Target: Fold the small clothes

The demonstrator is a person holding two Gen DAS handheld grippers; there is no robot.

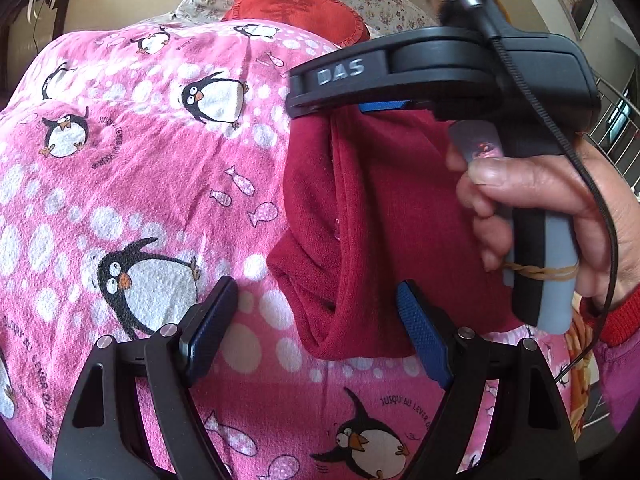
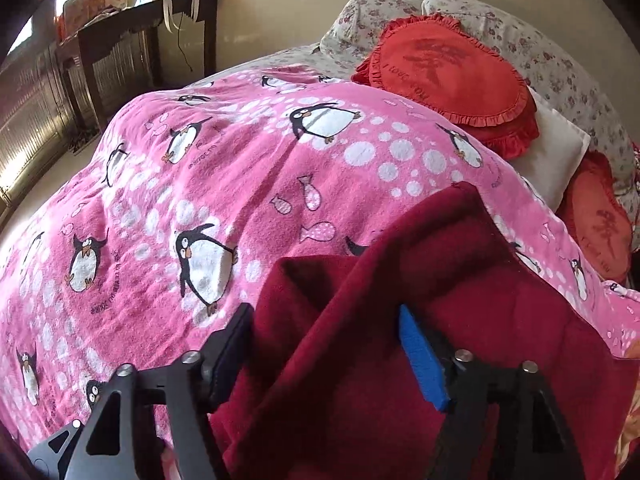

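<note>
A dark red garment [image 1: 384, 216] lies bunched and folded over on a pink penguin blanket [image 1: 140, 184]. My left gripper [image 1: 316, 332] is open at the garment's near edge; a folded hem sits between its fingers, close to the blue right pad [image 1: 424, 336]. My right gripper [image 1: 298, 98], held by a hand [image 1: 532, 208], hovers over the garment's far edge. In the right wrist view the garment [image 2: 400, 280] fills the gap of the right gripper [image 2: 326, 356]. Its jaws stand wide and the blue pad face [image 2: 420, 360] is bare, so nothing is pinched.
The blanket [image 2: 200, 184] covers a bed. A red frilled heart cushion [image 2: 452, 80], floral pillows [image 2: 560, 64] and a white pillow [image 2: 556, 152] sit at the head. A dark side table [image 2: 132, 36] stands by the wall beyond the bed's left edge.
</note>
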